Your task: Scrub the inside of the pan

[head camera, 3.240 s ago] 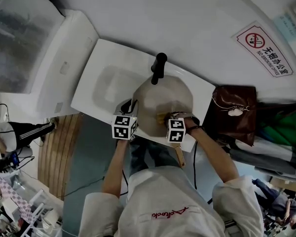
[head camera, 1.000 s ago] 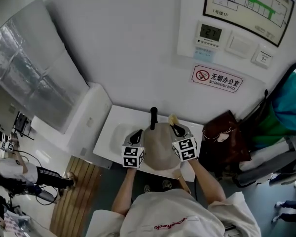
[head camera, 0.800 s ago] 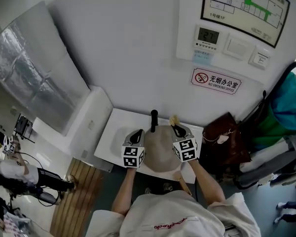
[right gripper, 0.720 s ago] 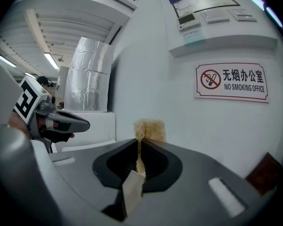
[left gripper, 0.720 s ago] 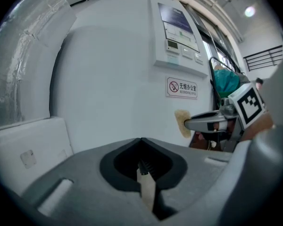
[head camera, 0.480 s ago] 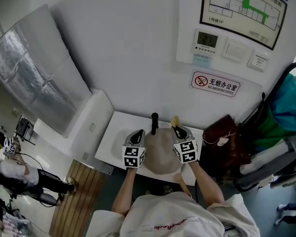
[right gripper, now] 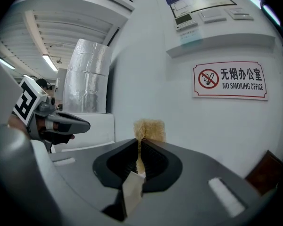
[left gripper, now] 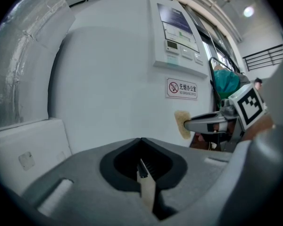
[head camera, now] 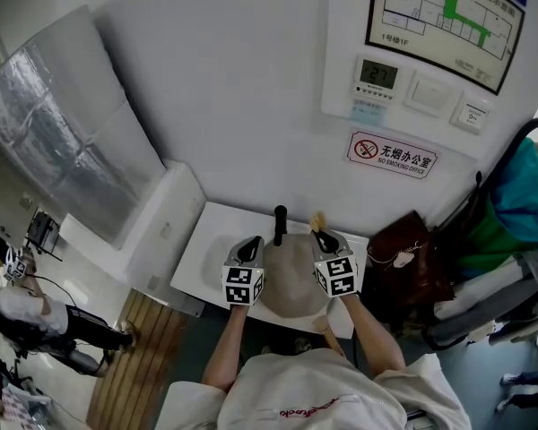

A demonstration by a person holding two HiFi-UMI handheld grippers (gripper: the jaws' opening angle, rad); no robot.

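White tabletop (head camera: 204, 240), round grey pan (head camera: 291, 278) (fibrous sponge (right gripper: 150, 127) in right hand-held gripper (right gripper: 138, 145))

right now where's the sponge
The sponge is pinched in the right hand-held gripper, held up in the air. In the head view it shows just right of the pan's black handle, below the no-smoking sign.
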